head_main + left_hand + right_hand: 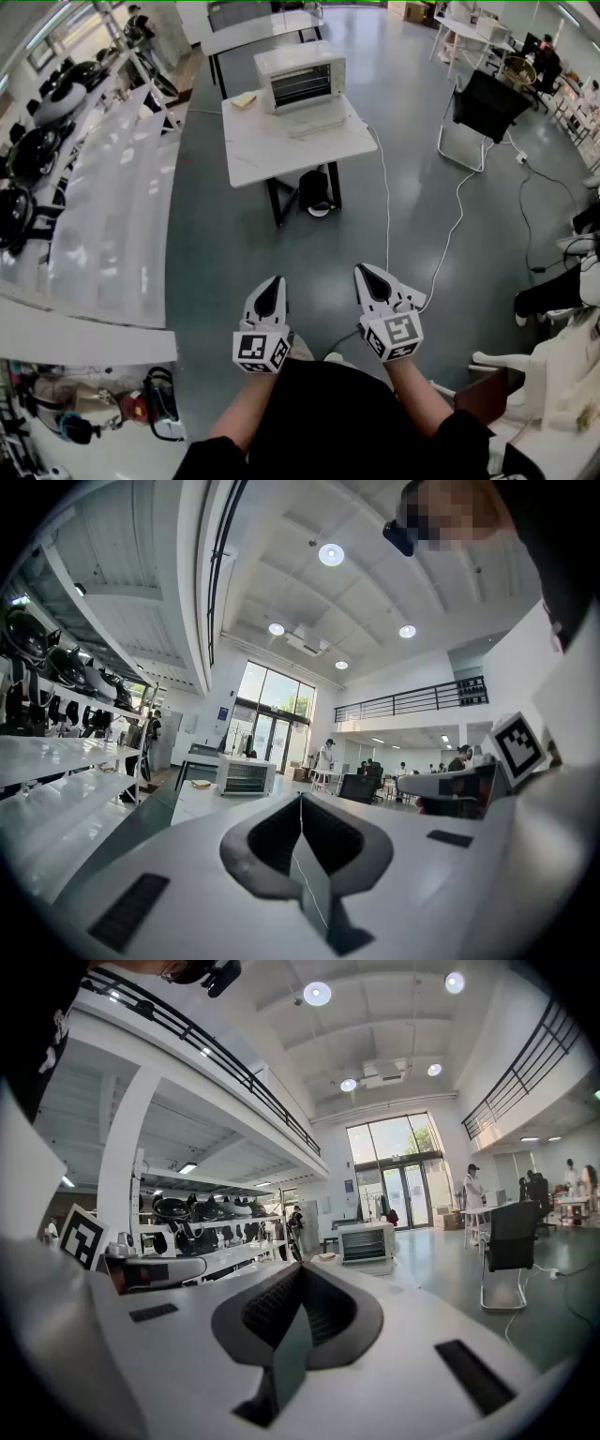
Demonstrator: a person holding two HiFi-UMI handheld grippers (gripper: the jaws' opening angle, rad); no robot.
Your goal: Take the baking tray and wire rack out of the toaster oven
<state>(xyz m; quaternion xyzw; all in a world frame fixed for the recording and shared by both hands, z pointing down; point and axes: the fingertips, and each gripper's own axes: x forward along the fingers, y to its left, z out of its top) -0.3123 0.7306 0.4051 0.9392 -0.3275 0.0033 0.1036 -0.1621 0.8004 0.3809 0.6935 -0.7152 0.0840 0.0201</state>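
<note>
Toaster oven (300, 77) stands on the white surface (281, 141) at 12 o'clock, well apart from left gripper (273, 282) and right gripper (366, 270). Head view shows a white cable (386, 206) crossing the floor (234, 234). Gripper views show both sets of fingers (272, 838) pressed together, pinching nothing.

Your right gripper (298, 1277), at lower centre, has its 2 jaws together; the toaster oven (366, 1241) stands mid-frame, well apart.
</note>
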